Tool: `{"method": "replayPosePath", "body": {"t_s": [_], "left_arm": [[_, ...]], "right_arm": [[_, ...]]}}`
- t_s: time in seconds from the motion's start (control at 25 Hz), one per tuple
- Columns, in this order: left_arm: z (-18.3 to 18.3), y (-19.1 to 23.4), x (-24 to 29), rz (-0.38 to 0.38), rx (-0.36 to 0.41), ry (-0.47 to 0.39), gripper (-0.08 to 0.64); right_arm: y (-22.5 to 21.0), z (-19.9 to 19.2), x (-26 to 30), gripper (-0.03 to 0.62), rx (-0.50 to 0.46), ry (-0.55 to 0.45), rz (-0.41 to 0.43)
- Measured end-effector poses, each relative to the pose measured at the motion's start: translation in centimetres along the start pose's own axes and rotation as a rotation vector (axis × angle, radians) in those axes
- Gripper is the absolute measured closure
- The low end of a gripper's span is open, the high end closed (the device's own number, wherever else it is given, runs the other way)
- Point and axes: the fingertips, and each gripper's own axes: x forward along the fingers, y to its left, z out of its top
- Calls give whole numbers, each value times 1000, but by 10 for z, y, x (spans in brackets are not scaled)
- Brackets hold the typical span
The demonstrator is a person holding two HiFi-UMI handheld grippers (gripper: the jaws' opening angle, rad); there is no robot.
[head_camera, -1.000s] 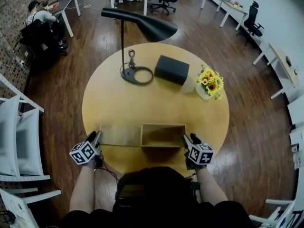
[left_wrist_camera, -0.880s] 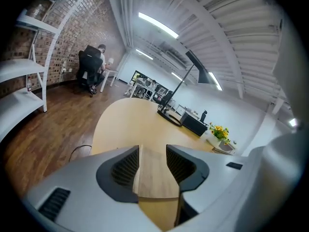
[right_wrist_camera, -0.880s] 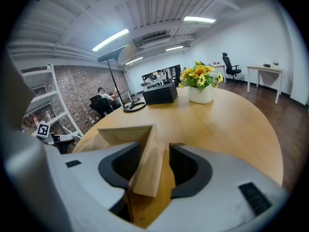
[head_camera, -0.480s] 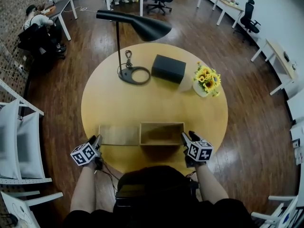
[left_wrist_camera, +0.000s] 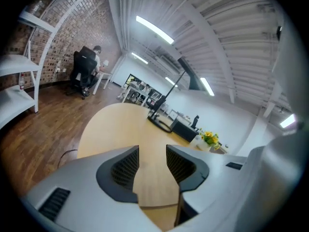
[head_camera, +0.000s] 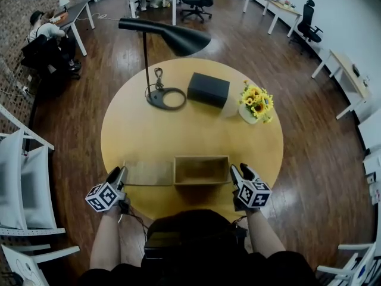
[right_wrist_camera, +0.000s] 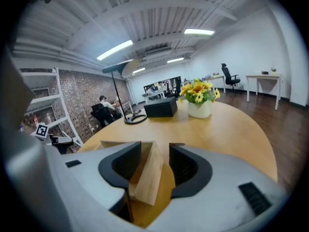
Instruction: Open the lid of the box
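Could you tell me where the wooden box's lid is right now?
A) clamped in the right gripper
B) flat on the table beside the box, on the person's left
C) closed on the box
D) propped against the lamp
B: the head view shows the lid lying flat beside the open box, on its left side.

Table (head_camera: 149, 137), top view. Near edge, centre: box (head_camera: 201, 170). Lid (head_camera: 149, 173) lies flat on table, touching box's L side. L gripper (head_camera: 117, 174) at lid's L end; R gripper (head_camera: 239, 171) at box's R end, w/ box's R wall between its jaws. Far half, L to R: lamp base (head_camera: 166, 98), closed case (head_camera: 208, 89) just beside it, flower pot (head_camera: 247, 114) near R edge.
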Motion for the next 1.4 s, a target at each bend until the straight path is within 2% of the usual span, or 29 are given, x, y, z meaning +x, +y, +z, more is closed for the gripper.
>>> {"method": "replayPosePath", "body": {"t_s": [0.08, 0.16, 0.24, 0.28, 0.36, 0.4, 0.6, 0.68, 0.84, 1.04, 1.12, 1.28, 1.4], "left_arm": [[23, -29, -5, -83, 14, -73, 393], [49, -59, -15, -164, 37, -154, 403], [78, -86, -28, -241, 56, -238, 403], [91, -98, -35, -277, 61, -280, 422], [114, -122, -50, -342, 73, -348, 449], [123, -133, -58, -371, 85, -375, 470], [147, -189, -85, -463, 191, -459, 537], [146, -202, -91, -480, 203, -463, 555], [136, -201, -100, -482, 177, -461, 555], [122, -188, -104, -453, 199, -431, 555], [119, -186, -104, -448, 197, -427, 555], [108, -173, -98, -400, 188, -402, 555], [108, -161, -95, -373, 143, -403, 555]], "right_arm": [[-4, 25, -20, 403, 13, -92, -3], [-11, 54, -47, 476, 22, -198, -15], [-17, 85, -75, 485, 22, -301, -28], [-21, 98, -88, 527, 20, -349, -36], [-26, 122, -112, 545, 12, -430, -51], [-27, 133, -123, 589, 7, -464, -57], [-16, 173, -161, 589, -3, -593, -32], [-8, 179, -168, 589, -14, -620, -15], [-1, 178, -171, 589, -4, -645, 17], [-19, 162, -169, 591, 56, -626, -29], [-21, 156, -167, 591, 45, -600, -47], [-15, 150, -165, 591, 26, -581, -27], [-10, 154, -166, 591, 11, -591, -18]]}}
